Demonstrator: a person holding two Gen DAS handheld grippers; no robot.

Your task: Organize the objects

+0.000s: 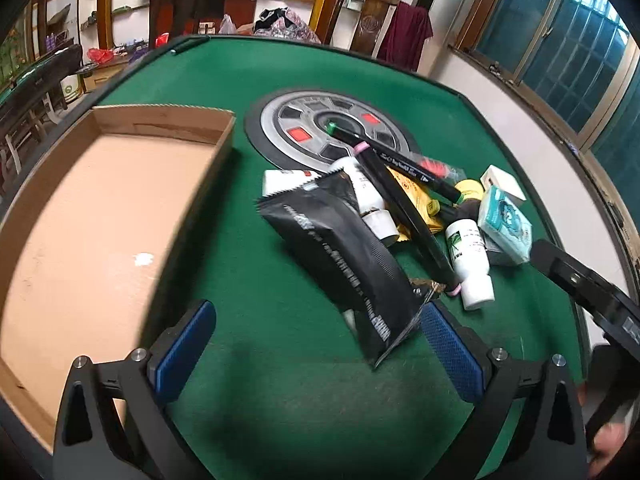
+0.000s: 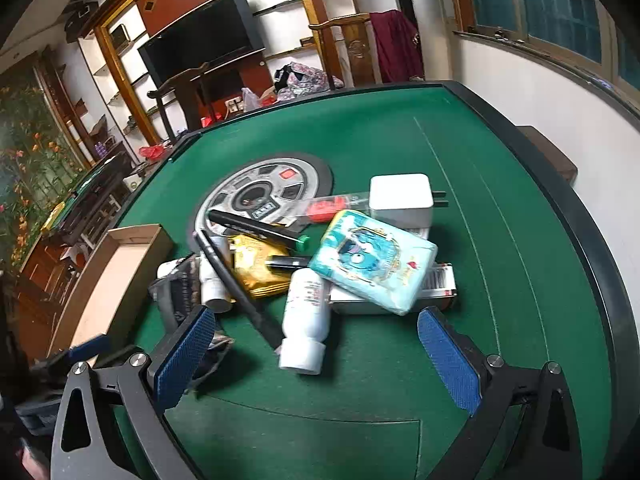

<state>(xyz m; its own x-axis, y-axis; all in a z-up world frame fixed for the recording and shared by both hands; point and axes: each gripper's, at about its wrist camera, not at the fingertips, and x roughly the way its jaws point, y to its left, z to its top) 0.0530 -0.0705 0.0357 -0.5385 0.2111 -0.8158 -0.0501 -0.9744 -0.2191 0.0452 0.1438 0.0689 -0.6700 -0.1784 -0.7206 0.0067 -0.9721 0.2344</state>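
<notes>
- Green felt covers the table point(image 1: 248, 80), and both grippers hang over it with jaws spread wide and nothing between them.
- Just ahead of the left gripper point(image 1: 316, 356) lies a black pouch point(image 1: 340, 256), its near corner beside the right-hand pad; the empty cardboard box point(image 1: 80, 220) sits to that gripper's left.
- Ahead of the right gripper point(image 2: 316, 354) lies the pile: a white bottle point(image 2: 306, 316) nearest, a blue tissue pack point(image 2: 376, 260) beyond to the right, a yellow packet point(image 2: 256, 268) and a white charger point(image 2: 400, 198) farther off.
- This looks like the start of a pick: nothing appears to be in the box yet.
- Next move probably calls for lowering one gripper until its pads straddle the pouch or the bottle, closing, then carrying it to the box.
</notes>
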